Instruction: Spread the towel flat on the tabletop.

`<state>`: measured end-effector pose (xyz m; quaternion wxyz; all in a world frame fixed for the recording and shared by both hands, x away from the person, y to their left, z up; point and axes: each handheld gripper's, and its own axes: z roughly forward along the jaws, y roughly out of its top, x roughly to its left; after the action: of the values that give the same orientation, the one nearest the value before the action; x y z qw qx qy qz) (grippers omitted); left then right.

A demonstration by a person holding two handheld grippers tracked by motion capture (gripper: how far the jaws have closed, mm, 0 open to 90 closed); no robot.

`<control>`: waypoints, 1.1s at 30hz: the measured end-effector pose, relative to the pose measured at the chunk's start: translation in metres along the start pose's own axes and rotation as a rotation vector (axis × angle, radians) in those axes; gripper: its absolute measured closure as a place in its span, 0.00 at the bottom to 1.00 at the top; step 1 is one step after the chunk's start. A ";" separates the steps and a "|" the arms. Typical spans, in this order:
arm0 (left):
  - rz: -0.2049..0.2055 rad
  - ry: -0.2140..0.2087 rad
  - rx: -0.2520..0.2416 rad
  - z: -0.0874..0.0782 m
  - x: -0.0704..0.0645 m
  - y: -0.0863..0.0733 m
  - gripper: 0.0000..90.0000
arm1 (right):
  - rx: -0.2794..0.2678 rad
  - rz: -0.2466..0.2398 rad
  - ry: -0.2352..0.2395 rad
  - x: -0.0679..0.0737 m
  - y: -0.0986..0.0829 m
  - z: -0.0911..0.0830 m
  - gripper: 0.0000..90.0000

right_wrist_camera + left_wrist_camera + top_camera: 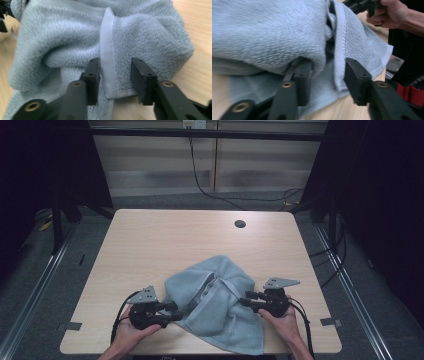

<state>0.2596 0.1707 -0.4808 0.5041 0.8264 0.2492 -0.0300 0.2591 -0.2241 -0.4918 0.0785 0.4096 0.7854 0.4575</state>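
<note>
Crumpled grey towel (pixel 215 302) on counter (pixel 150 245), between both tools. Left hand-held gripper (pixel 172 314) released, jaws straddling folded hem at near-left edge. Right hand-held gripper (pixel 246 298) released, straddling pale hem strip (pixel 108 50). Placement suggests paired pinch for spreading.

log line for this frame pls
left gripper: open, jaws straddling towel edge | right gripper: open, jaws straddling towel hem | towel: crumpled on table

Towel (pixel 215 302): on the table (pixel 150 240), at its near middle, rumpled.
Left gripper (pixel 172 312): at the towel's left edge.
Right gripper (pixel 246 299): at the towel's right side.
Hole (pixel 240 224): behind the towel, near the far edge.
</note>
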 end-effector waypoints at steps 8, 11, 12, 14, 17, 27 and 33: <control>0.046 0.017 0.000 0.003 -0.014 -0.001 0.48 | 0.068 -0.026 -0.074 -0.001 -0.006 0.015 0.62; 0.044 0.011 0.006 0.004 -0.013 -0.002 0.49 | 0.071 -0.026 -0.091 -0.002 -0.006 0.016 0.73; 0.041 0.001 0.016 0.006 -0.013 -0.003 0.49 | 0.073 -0.030 -0.098 -0.002 -0.006 0.016 0.79; 0.057 -0.011 0.033 0.010 -0.016 -0.004 0.54 | 0.070 -0.023 -0.090 -0.004 -0.006 0.016 0.90; 0.060 -0.014 0.038 0.012 -0.018 -0.003 0.54 | 0.027 0.015 -0.073 -0.005 -0.002 0.008 0.93; 0.122 -0.046 -0.058 0.005 -0.040 0.012 0.64 | -0.095 0.053 -0.089 -0.012 0.005 -0.018 0.93; 0.100 -0.058 0.015 0.022 -0.036 0.011 0.62 | -0.094 0.059 -0.085 -0.013 0.005 -0.018 0.93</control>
<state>0.2371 0.1343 -0.4718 0.5058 0.8403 0.1928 -0.0304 0.2617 -0.2438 -0.4812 0.1176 0.4474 0.7467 0.4780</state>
